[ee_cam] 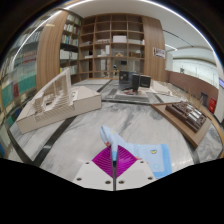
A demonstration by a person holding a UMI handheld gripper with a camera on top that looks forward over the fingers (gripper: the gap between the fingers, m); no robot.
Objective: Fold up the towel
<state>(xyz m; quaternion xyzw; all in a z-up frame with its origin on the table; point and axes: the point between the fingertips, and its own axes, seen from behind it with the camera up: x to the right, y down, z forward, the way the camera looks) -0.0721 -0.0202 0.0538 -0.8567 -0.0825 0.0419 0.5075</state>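
Observation:
A pale blue and white towel (pixel 110 143) is pinched between my two fingers, and a narrow fold of it sticks up just ahead of the fingertips. My gripper (pixel 113 166) is shut on it, with the magenta pads pressed together and only a thin seam between them. More pale blue cloth (pixel 160 155) shows beside the right finger. The rest of the towel is hidden below the fingers. The marble-patterned table (pixel 130 125) lies beneath and ahead.
A long white model (pixel 55 100) stands on the table to the left. A wooden tray (pixel 190 115) sits to the right. Beyond are a desk with monitors (pixel 135 82) and tall bookshelves (pixel 110 40).

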